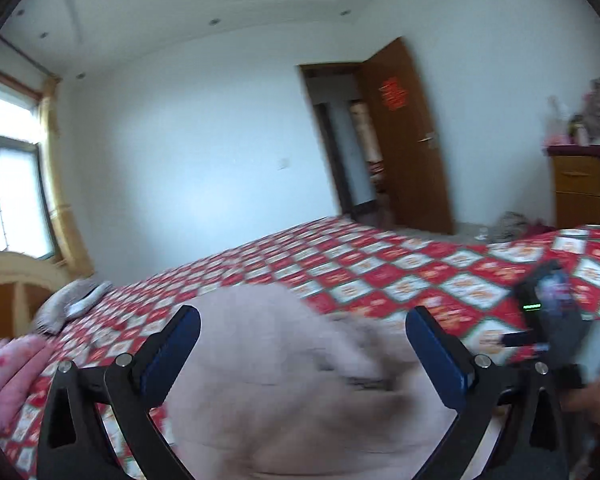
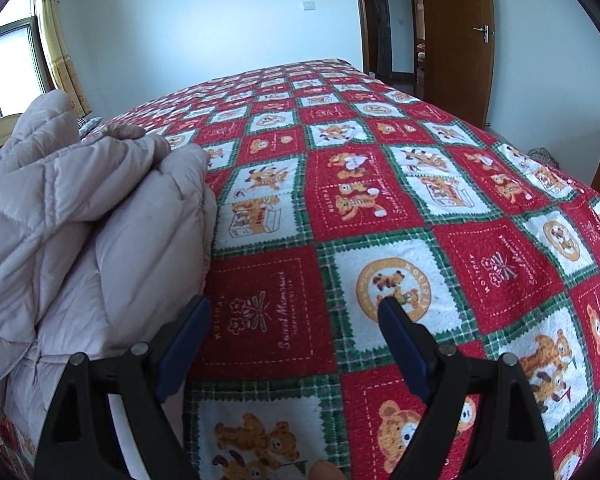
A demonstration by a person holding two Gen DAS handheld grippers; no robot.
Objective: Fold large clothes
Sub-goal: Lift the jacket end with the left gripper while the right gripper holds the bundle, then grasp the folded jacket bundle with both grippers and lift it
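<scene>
A pale beige quilted down coat (image 2: 80, 216) lies bunched on the left side of the bed. In the left wrist view the coat (image 1: 284, 380) is blurred and fills the space between the open fingers of my left gripper (image 1: 302, 320), which hovers just above it. My right gripper (image 2: 294, 308) is open and empty over the bedspread, its left finger close to the coat's right edge. The right gripper's body (image 1: 556, 320) shows at the right of the left wrist view.
The bed carries a red, green and white teddy-bear bedspread (image 2: 380, 200). A pink pillow (image 1: 12, 372) and grey cloth (image 1: 72, 300) lie near the headboard. An open wooden door (image 1: 404, 136), a dresser (image 1: 584, 188) and a window (image 1: 8, 184) surround the bed.
</scene>
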